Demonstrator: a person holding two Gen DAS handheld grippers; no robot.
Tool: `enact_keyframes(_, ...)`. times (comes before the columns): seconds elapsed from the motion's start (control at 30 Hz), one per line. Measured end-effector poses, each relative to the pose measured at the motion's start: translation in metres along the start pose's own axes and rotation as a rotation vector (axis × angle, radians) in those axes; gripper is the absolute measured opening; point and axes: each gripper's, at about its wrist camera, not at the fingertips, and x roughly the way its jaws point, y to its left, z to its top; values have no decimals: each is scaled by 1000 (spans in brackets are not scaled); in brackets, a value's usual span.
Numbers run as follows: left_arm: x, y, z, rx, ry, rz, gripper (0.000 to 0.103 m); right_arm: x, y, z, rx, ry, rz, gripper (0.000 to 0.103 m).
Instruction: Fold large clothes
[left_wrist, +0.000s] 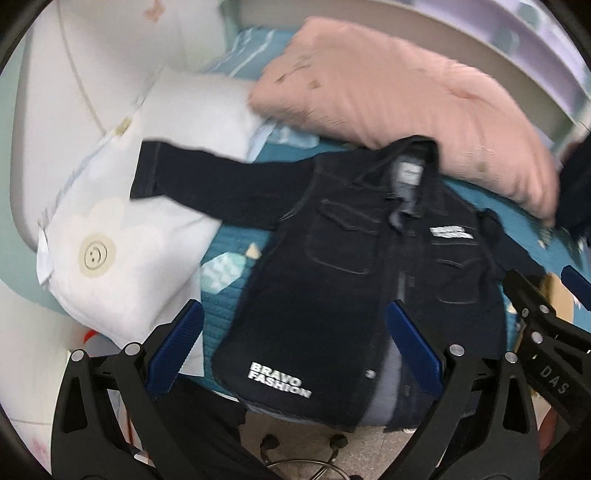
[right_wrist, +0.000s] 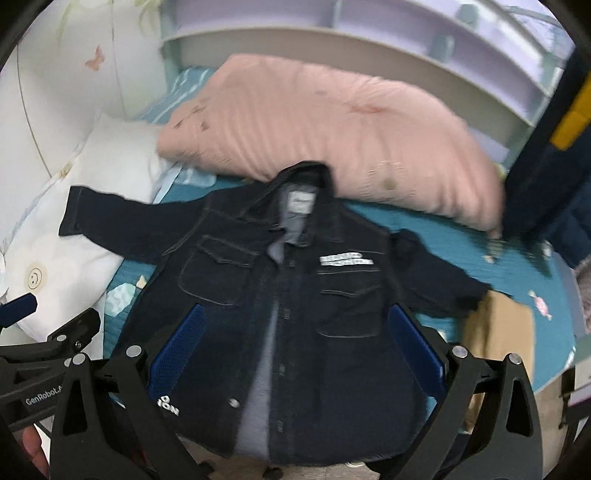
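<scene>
Denim jacket (right_wrist: 288, 295) spread front-up on bed (right_wrist: 424, 225), left tongs (left_wrist: 295, 354) and right tongs (right_wrist: 295, 354) wide apart, empty

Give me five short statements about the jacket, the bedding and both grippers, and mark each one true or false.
1. The dark jacket lies front side up on the teal bedspread. True.
2. Both sleeves are folded across the chest. False: one sleeve stretches out over the white pillow.
3. The left gripper is shut on the hem. False: its jaws stand wide open.
4. The right gripper is open. True.
5. A pink quilt lies beyond the collar. True.
</scene>
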Motion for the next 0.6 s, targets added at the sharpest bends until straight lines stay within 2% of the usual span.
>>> enact_keyframes(0.2, 51, 49, 21, -92, 40, 65, 98, 62, 33, 28, -45, 43, 120, 95)
enact_keyframes(0.3, 72, 78, 35, -154, 60, 54, 98, 93, 52, 46, -53, 65, 187, 92)
enact_keyframes(0.37, 84, 97, 46, -196, 68, 24, 98, 112, 61, 56, -51, 104, 234, 71)
enact_keyframes(0.4, 91, 110, 54, -227, 70, 6, 98, 126, 65, 63, -34, 141, 280, 66)
enact_keyframes(0.47, 101, 130, 67, -279, 66, -14, 98, 148, 72, 73, -4, 188, 359, 42)
enact_keyframes(0.57, 113, 157, 84, -350, 37, -41, 98, 185, 86, 87, 22, 253, 422, 24)
enact_keyframes(0.6, 118, 164, 88, -370, 39, -43, 98, 199, 90, 91, 35, 279, 427, 22)
